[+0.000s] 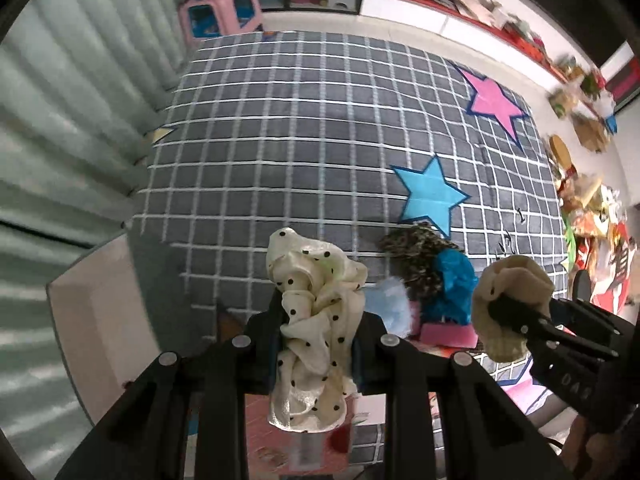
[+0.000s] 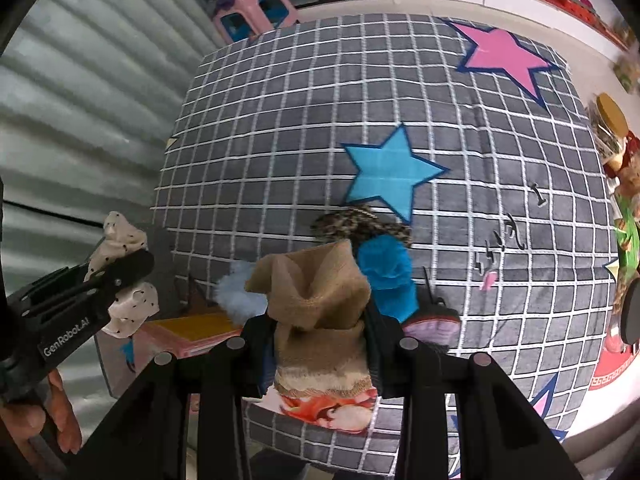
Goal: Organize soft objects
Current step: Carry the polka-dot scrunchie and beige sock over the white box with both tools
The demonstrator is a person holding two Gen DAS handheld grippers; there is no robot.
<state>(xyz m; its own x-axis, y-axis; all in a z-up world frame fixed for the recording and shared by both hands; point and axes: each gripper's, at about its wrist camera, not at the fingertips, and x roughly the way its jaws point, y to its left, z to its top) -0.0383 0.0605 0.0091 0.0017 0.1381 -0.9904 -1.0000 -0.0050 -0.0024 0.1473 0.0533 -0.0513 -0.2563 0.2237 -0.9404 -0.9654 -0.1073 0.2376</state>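
Observation:
My left gripper [image 1: 316, 320] is shut on a cream scrunchie with black dots [image 1: 316, 304] and holds it above the bed's near edge; it also shows in the right wrist view [image 2: 124, 276]. My right gripper [image 2: 320, 320] is shut on a tan sock [image 2: 320, 300], seen at the right in the left wrist view [image 1: 512, 300]. On the grey checked bedspread [image 1: 300, 140] lie a leopard-print scrunchie [image 1: 416, 252], a blue scrunchie [image 1: 452, 284] and a pale blue fluffy item [image 1: 388, 304].
A pink box [image 1: 448, 334] sits at the bed's near edge, with an orange-topped box [image 2: 192, 332] beside it. A corrugated metal wall [image 1: 60, 140] runs along the left. A pink stool [image 1: 220, 8] stands beyond the bed. Cluttered shelves [image 1: 580, 140] line the right.

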